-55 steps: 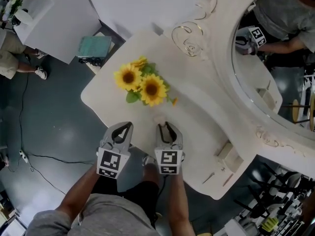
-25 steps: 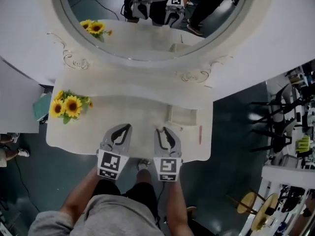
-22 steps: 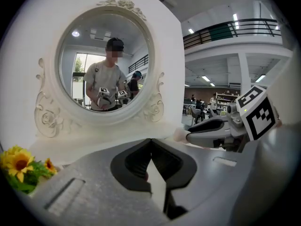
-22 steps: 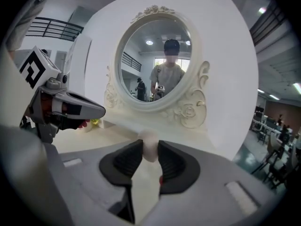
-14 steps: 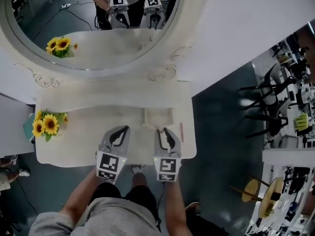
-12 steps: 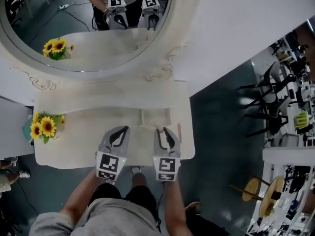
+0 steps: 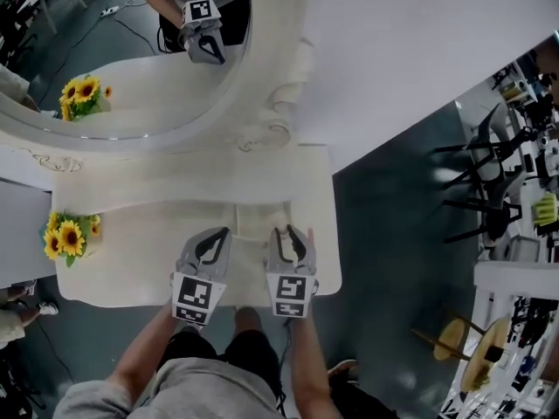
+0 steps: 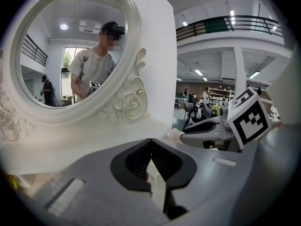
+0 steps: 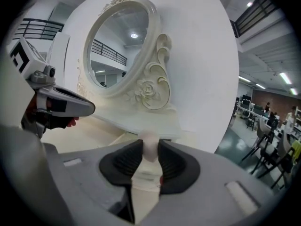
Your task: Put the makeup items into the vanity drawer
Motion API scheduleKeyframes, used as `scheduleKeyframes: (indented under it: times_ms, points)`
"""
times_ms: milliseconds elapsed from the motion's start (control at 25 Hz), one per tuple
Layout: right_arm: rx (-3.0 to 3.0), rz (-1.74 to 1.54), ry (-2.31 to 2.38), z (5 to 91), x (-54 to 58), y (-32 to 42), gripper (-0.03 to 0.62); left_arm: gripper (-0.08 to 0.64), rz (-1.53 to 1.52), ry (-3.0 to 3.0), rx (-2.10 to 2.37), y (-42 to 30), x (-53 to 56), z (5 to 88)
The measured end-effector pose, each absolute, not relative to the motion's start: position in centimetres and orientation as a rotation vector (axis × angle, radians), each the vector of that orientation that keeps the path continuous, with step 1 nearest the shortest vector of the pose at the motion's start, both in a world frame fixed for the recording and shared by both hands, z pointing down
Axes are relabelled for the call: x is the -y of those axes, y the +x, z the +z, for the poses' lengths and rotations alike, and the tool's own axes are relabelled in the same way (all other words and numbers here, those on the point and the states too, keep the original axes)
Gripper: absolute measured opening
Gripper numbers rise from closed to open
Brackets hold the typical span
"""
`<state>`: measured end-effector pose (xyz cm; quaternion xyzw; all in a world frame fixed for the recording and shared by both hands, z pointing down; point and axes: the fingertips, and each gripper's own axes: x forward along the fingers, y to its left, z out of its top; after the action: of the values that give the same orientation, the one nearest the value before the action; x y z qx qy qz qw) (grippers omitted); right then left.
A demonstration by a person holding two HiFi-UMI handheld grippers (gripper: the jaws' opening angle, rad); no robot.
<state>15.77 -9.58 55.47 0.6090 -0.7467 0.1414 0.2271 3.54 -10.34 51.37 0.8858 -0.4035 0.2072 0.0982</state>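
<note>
Change, stance: the vanity has been swung round in the head view. The bunch of yellow sunflowers with green leaves (image 7: 67,236), two seconds ago just ahead of the jaws, is now left well off at the tabletop's left end.
Change, reach: both grippers have been carried from the front edge to above the right part of the cream, curved-front vanity tabletop (image 7: 131,251).
Left gripper (image 7: 224,232): the grey jaws are brought together at the tips, and nothing is seen held.
Right gripper (image 7: 293,230): the jaws are set part-way apart and clamped on a small pale rounded item (image 9: 149,149), blurred, its kind not to be told.
Meaning for task: the carried item is judged to have been brought to the drop-off end. It has not yet been released.
Receptacle: a shallow cream open-topped rectangular box (image 7: 262,215) is set on the tabletop just ahead of the jaws. It is taken, as a judgement, for the drawer meant. No under-table drawer is shown.
Other makeup: a thin pinkish stick (image 7: 309,233) is glimpsed on the tabletop just beside the right gripper's outer jaw.
Behind: a large oval mirror in a carved cream frame (image 7: 278,103), in which the person and one gripper are reflected.
Surroundings: dark chairs (image 7: 489,208) are seen on the grey floor, well apart to the right.
In the way: the box's near wall is to be cleared. The left gripper is held near the right, and the mirror's base ledge lies close behind the box.
</note>
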Motion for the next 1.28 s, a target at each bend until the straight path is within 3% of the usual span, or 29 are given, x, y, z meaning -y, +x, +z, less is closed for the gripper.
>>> scheduleKeyframes:
  times_ms: [360, 760, 1280]
  points:
    - [2.039, 0.414, 1.654, 57.6, 11.2, 16.9, 0.112, 0.011, 0.650, 2.596, 1.208, 4.3, 11.4, 52.6]
    - [2.055, 0.452, 1.696, 57.7, 11.3, 17.1, 0.156, 0.011, 0.670, 2.593, 1.194, 4.3, 11.3, 53.1]
    - [2.029, 0.356, 1.848, 51.9, 9.3, 17.0, 0.156, 0.011, 0.601, 2.709, 1.140, 4.0, 10.4, 48.8]
